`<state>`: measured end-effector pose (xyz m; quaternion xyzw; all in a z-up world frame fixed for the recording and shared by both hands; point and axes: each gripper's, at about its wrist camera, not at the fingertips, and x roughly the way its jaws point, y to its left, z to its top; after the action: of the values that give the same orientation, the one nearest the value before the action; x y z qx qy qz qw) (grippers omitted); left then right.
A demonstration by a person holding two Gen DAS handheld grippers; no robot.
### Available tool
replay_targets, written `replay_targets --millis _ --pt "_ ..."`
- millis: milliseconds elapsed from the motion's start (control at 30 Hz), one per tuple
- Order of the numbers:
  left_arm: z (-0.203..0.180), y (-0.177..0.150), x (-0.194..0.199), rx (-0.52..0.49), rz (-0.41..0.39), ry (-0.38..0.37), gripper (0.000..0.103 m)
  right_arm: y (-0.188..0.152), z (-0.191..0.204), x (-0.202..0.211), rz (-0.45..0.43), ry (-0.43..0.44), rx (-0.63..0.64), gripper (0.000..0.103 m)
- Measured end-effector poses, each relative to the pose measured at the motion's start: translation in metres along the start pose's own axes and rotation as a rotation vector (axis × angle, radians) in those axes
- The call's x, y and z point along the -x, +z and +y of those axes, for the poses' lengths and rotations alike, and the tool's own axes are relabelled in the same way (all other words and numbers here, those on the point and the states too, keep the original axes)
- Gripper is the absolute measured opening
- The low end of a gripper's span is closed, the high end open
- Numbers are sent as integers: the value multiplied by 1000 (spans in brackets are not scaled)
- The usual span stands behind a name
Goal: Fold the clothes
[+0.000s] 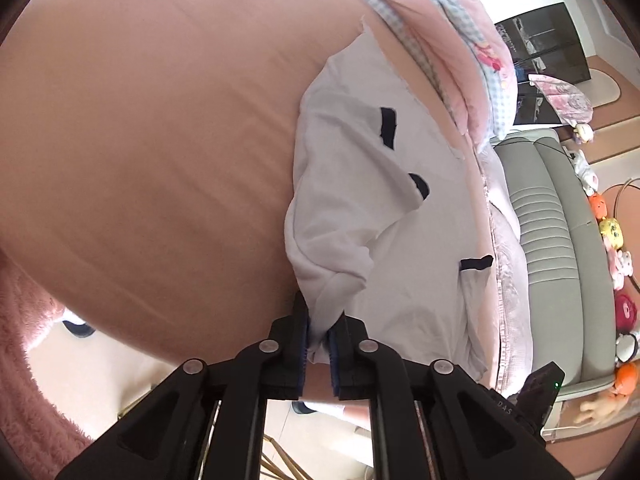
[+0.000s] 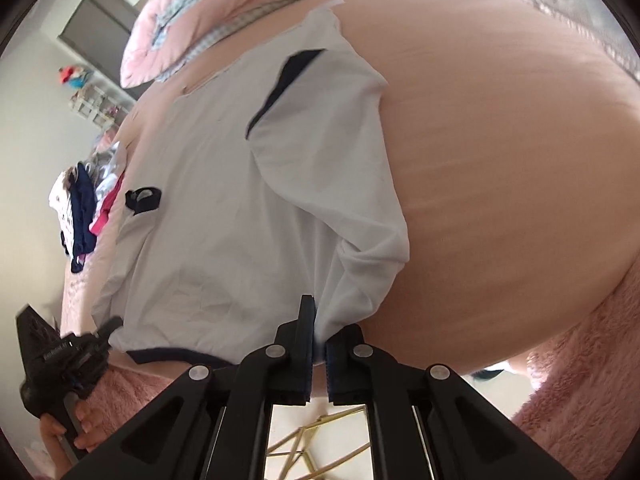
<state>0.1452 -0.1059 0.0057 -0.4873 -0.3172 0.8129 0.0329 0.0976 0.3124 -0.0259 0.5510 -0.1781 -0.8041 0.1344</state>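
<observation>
White garment [image 1: 384, 216] with dark trim, spread on a peach bedsheet [image 1: 152, 152], near edge bunched. Left gripper [image 1: 318, 334]: jaws nearly closed, pinching the bunched hem. Right gripper [image 2: 319, 340]: jaws nearly closed, pinching the same edge's fold. Pink quilt [image 1: 452, 32] beyond; heap of clothes [image 2: 86, 208] beside; grey sofa [image 1: 552, 216] past the bed.

The shirt [image 2: 224, 216] lies spread on the bed [image 2: 500, 160], its near hem at the bed's front edge. The left gripper [image 1: 319, 334] and right gripper [image 2: 319, 338] each clamp a corner of that hem, one at either side. Behind the shirt, a bundled quilt [image 1: 452, 40] sits toward the head of the bed. A heap of clothes [image 2: 86, 212] rests on the bed beyond the shirt's left side. A sofa [image 1: 560, 240] stands beside the bed, toys [image 1: 616, 248] along it.
</observation>
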Motion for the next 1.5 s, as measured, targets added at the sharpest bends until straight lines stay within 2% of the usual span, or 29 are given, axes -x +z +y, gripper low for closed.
replay_targets --millis 133,167,233,367,467,633,867,967,1133,1300,1500 --pt "-3 1 -5 -9 10 3 14 4 8 -7 -15 4 22 6" --pt "-4 1 -6 -11 13 4 14 3 12 -9 -15 -13 48 4" --pt "-6 2 -9 -16 18 6 4 1 21 -10 -13 -53 104 2" --pt "-10 0 0 -37 14 59 4 -9 39 -7 13 -194 216 0" --pt "-8 -1 9 -33 17 78 3 -13 43 -5 36 -227 240 0" --pt "-12 -7 24 -50 28 92 3 -21 38 5 69 -200 221 0" --pt "-3 -18 28 -36 108 59 3 -29 34 26 73 -134 193 0" --pt "-5 -16 28 -36 105 36 3 -26 32 34 45 -102 191 0" --pt "-18 1 32 -66 83 -3 3 -27 27 38 54 -69 159 0" --pt "-35 22 35 -101 62 -50 3 -3 34 51 -26 -46 148 1" --pt "-66 69 17 -161 29 -68 3 62 60 57 -87 3 215 1"
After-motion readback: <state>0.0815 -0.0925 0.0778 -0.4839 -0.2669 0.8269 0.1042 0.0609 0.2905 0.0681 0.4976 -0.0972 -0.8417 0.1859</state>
